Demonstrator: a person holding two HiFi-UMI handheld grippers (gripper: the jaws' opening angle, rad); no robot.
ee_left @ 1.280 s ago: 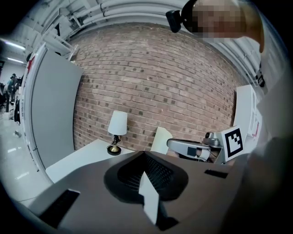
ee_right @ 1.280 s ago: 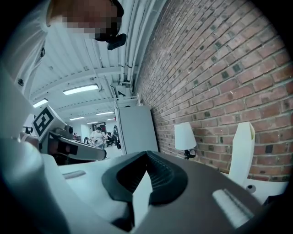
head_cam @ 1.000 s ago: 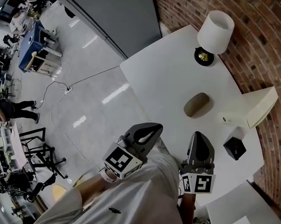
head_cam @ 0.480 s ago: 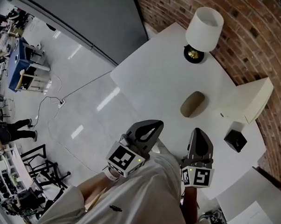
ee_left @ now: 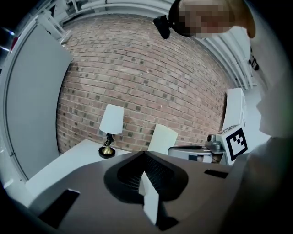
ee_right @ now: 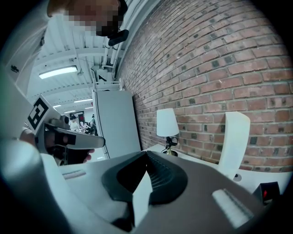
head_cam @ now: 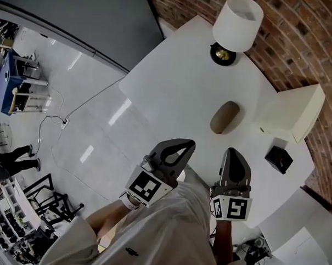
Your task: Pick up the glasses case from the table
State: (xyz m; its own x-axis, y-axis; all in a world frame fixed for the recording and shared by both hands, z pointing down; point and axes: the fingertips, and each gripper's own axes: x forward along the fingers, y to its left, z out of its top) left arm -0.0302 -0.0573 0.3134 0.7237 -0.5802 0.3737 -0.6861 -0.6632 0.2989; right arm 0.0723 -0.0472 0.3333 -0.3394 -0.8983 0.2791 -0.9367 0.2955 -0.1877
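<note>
We see the case as a tan-brown, rounded oblong that looks shut. It lies flat on the white table, about mid-table. Its long axis runs from near left to far right, and it touches nothing but the tabletop.

Table: glasses case on it, ahead of both grippers' jaws, apart from both, nearer right gripper.
Lamp on table beyond case, at far edge beside brick wall.
Upright box right of case, ahead-right of right jaws.
Small cube right of right jaws, near table edge.
Left gripper beside right gripper, to its left.
</note>
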